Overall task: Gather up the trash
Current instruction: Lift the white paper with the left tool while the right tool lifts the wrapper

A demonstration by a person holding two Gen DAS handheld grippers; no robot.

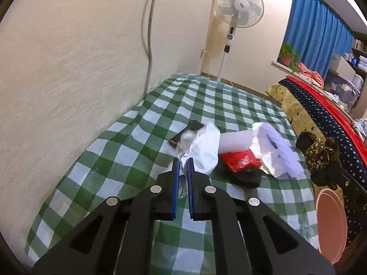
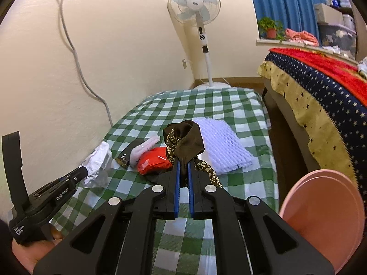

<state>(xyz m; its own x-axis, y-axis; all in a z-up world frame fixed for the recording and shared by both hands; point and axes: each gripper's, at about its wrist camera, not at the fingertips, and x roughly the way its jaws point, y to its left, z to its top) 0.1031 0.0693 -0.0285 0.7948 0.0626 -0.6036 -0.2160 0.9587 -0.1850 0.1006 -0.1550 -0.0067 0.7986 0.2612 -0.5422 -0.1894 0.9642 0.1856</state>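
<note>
**Both tools clamped on trash above the checked desk**

Left wrist view: left tool nearly closed, blue pads pinching a crumpled white wrapper, thin and crinkly, with a clear filmy part caught between the pads. Below, a desk under a green-and-white checked cloth, woven and lightly creased. Just past the wrapper, a flat black packet. To the right, a smooth white foam roll, a glossy red bag lying on something black, and a white knobbly foam sheet. At the right edge, the right tool, tips hidden, carrying a dark brown cloth with a gold flower print. Lower right, a round pink bin, smooth plastic.

Right wrist view: right tool narrowed onto the brown cloth, soft and bunched above the pads, a printed strip trailing to the right. Beyond on the desk: foam sheet flat and ribbed, red bag, black packet, a pale ridged roll. At left, the left tool gripping the white wrapper, a hand under its handle. Pink bin at lower right beside the desk.
</note>
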